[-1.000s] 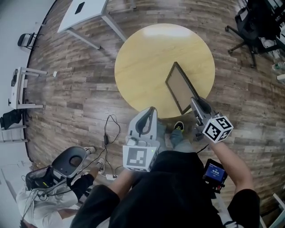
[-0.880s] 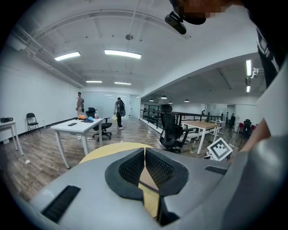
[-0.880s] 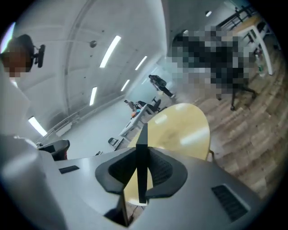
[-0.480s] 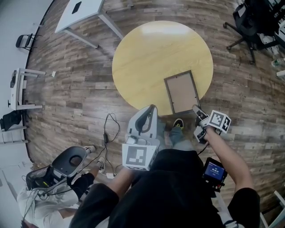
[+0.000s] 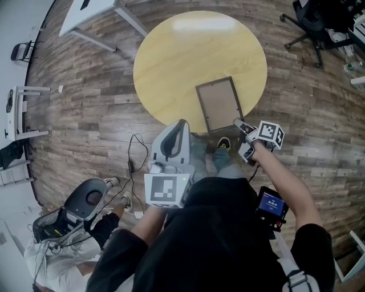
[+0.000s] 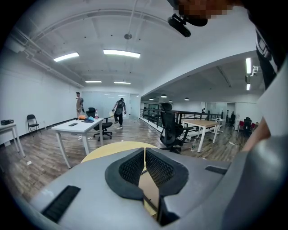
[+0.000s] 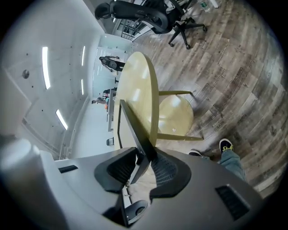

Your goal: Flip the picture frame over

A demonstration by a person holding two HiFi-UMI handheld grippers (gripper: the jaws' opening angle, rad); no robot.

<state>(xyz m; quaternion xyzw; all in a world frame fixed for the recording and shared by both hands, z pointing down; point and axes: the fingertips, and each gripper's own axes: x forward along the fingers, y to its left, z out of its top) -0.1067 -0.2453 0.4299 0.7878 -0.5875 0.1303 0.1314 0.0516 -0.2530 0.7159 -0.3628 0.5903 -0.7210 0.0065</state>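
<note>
The picture frame (image 5: 218, 104) lies flat on the round yellow table (image 5: 188, 51), near its front edge, with the brown backing up. My right gripper (image 5: 237, 123) is at the frame's near right corner. In the right gripper view that corner (image 7: 135, 130) sits between the pads of the right gripper (image 7: 143, 159), touching both near the tips while the jaws are opening. My left gripper (image 5: 180, 126) hovers just off the table's front edge, left of the frame. It is shut with nothing in it (image 6: 144, 164). Below its jaws a strip of the frame (image 6: 150, 188) shows.
A white desk (image 5: 91, 11) stands at the back left and a black office chair (image 5: 311, 23) at the back right. Cables (image 5: 134, 159) and a grey device (image 5: 88, 202) lie on the wood floor to my left. Two people (image 6: 119, 110) stand far off.
The frame went from standing tilted on its edge to lying flat on the table. My right gripper sank and rolled with it. The left gripper stayed put.
</note>
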